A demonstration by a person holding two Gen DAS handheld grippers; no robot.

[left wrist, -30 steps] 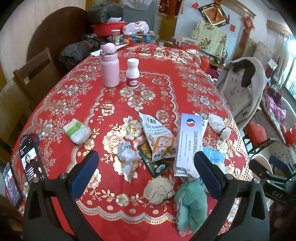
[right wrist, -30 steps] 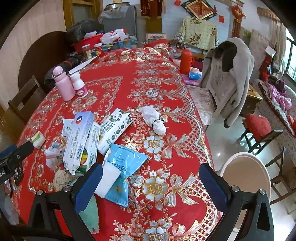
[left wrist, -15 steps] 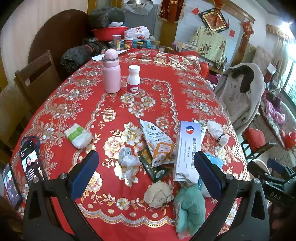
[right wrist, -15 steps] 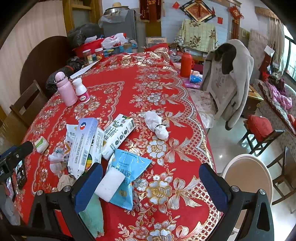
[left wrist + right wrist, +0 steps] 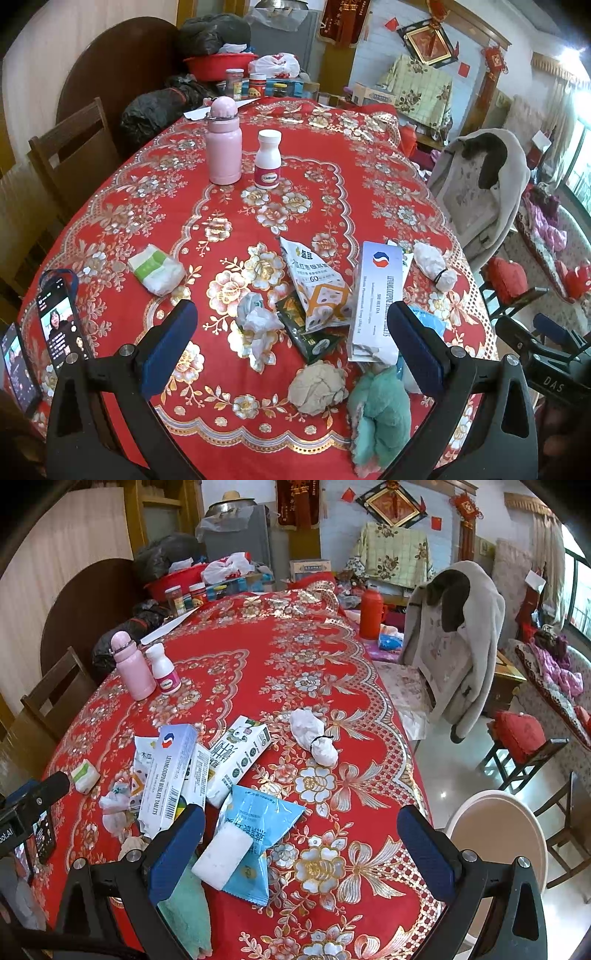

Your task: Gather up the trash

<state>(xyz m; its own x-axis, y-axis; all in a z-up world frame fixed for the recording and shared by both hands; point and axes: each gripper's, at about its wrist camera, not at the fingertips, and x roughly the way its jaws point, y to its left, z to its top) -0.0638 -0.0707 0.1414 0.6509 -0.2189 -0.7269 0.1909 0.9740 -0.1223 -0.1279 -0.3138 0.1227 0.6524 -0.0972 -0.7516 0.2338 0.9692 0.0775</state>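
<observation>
The white tablet box (image 5: 375,299) lies flat amid wrappers near the front edge of the red floral tablecloth (image 5: 295,177), long axis running away from the cameras, in a cluttered room, while the left gripper (image 5: 291,349) and right gripper (image 5: 301,853) hover spread wide, empty.

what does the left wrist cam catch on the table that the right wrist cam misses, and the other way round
Only the left wrist view: the dark green foil sachet beneath the snack pouch.

Only the right wrist view: the white rectangular block on the light blue plastic wrapper, and the white milk carton.

Both: the pink insulated bottle, the long white tablet box, and the open left tongs and right tongs.
</observation>
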